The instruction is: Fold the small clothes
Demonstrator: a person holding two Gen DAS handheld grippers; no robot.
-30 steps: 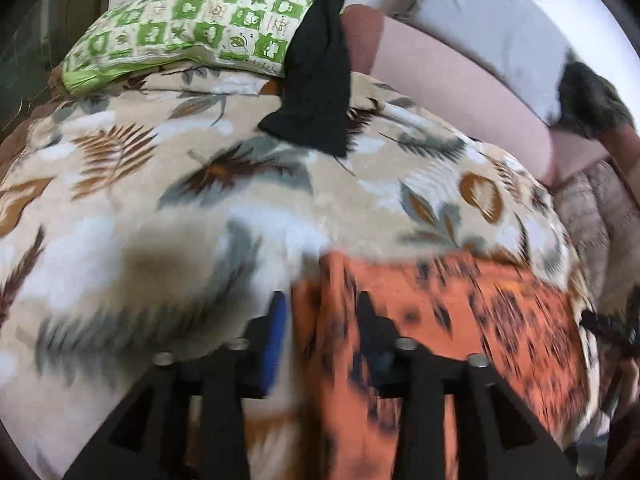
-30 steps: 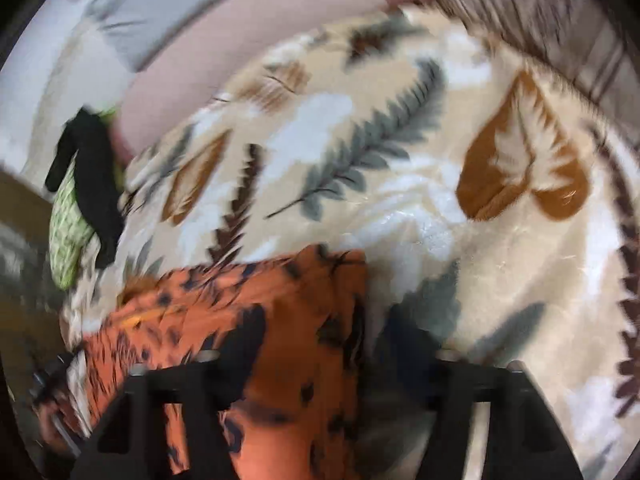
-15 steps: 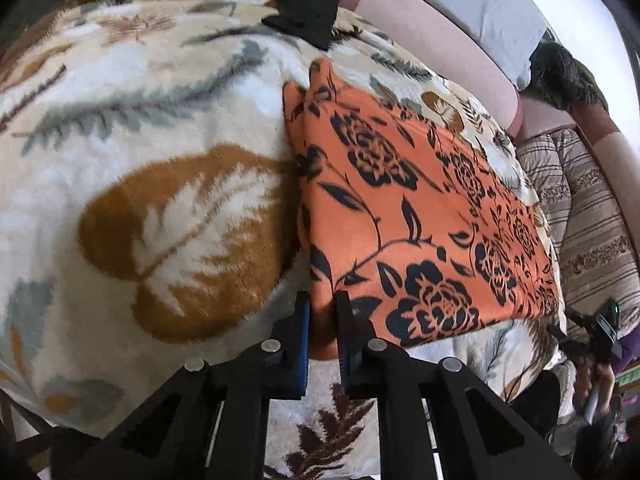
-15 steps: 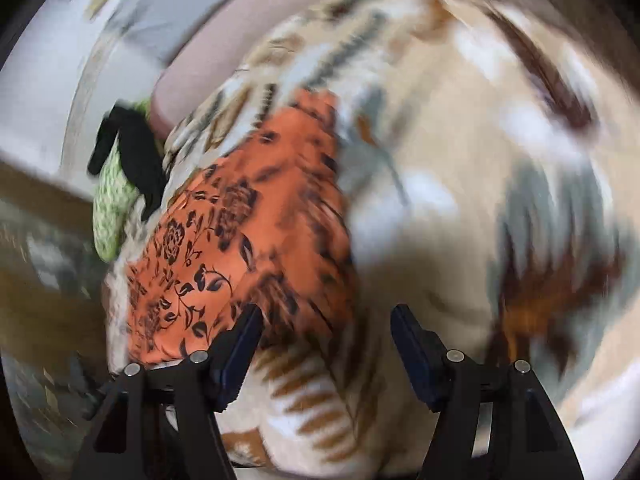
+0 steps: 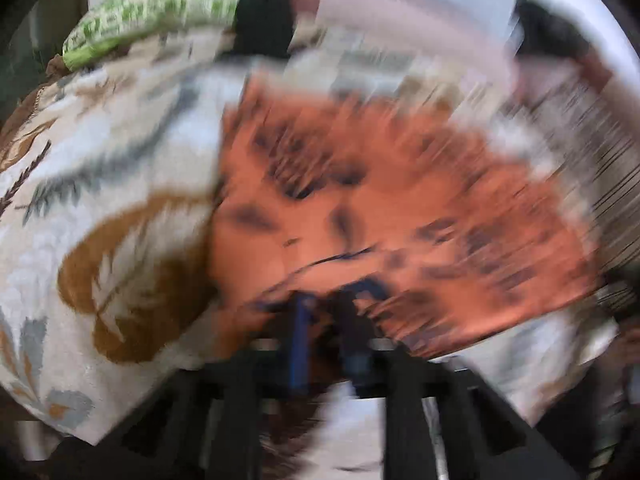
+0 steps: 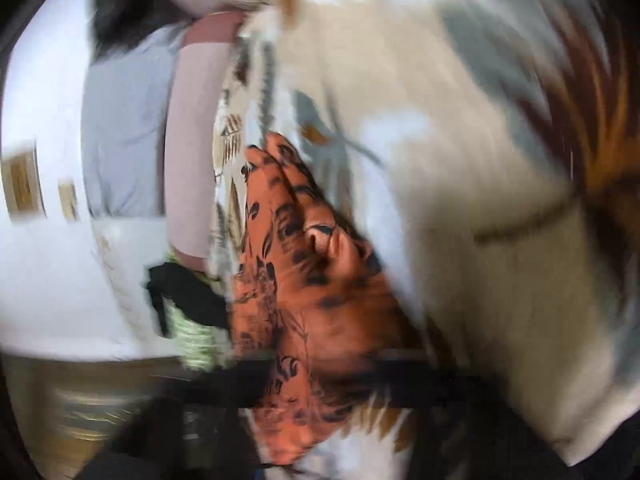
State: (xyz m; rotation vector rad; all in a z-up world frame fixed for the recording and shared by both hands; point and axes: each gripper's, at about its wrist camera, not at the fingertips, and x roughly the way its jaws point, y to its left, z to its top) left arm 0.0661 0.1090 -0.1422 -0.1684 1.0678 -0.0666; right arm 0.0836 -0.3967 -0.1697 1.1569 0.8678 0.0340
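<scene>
An orange cloth with a black flower print (image 5: 400, 208) lies on a leaf-patterned blanket (image 5: 120, 208). The left wrist view is blurred by motion. My left gripper (image 5: 324, 320) is at the cloth's near edge, its jaws close together with orange fabric between them. In the right wrist view the same cloth (image 6: 304, 280) runs from the middle down to my right gripper (image 6: 320, 376). That gripper is a dark smear with the cloth over it, so its jaws cannot be read.
A green patterned pillow (image 5: 160, 8) and a black garment (image 5: 264, 8) lie at the far end of the blanket. A pink bolster (image 5: 400, 20) runs along the back, also in the right wrist view (image 6: 188, 140). A striped cover (image 5: 580, 128) lies to the right.
Both views have become strongly blurred by fast motion. My left gripper stays closed at the cloth's edge. My right gripper has moved onto the cloth, which now covers its fingers.
</scene>
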